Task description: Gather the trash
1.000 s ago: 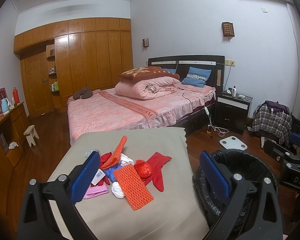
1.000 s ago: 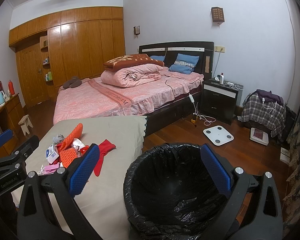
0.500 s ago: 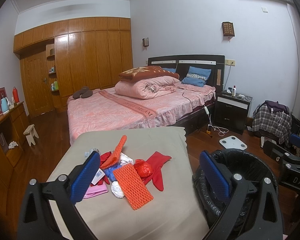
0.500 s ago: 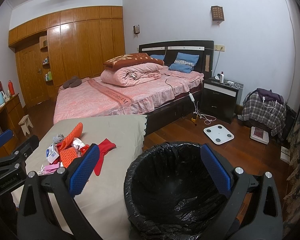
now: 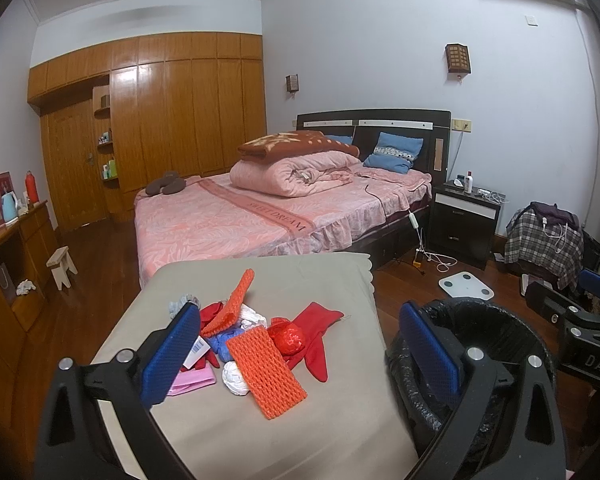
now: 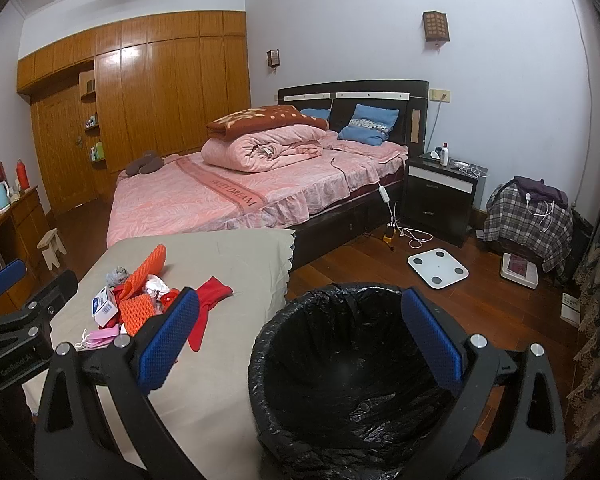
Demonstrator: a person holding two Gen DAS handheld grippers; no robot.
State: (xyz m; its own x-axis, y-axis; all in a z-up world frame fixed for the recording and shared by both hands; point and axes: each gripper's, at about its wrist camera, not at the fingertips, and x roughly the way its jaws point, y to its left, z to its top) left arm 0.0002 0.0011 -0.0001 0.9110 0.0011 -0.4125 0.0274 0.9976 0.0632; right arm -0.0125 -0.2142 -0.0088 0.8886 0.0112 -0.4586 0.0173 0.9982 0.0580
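Observation:
A pile of trash lies on a beige-covered table [image 5: 284, 420]: an orange foam net [image 5: 266, 372], a second orange net [image 5: 230, 302], a red glove [image 5: 320, 328], a red crumpled bag [image 5: 288, 338], white tissue [image 5: 234, 376], a pink mask [image 5: 192, 380] and a small barcoded box [image 6: 104, 306]. A bin with a black liner [image 6: 348, 376] stands at the table's right. My left gripper [image 5: 300, 356] is open and empty, above the pile's near side. My right gripper [image 6: 300, 340] is open and empty, above the bin's near left rim.
A pink bed [image 5: 260, 216] stands beyond the table. A black nightstand [image 5: 464, 220], a white scale [image 5: 466, 284] and a plaid-covered chair [image 5: 544, 240] are at the right. A wooden dresser [image 5: 8, 272] and a small stool [image 5: 62, 266] are at the left.

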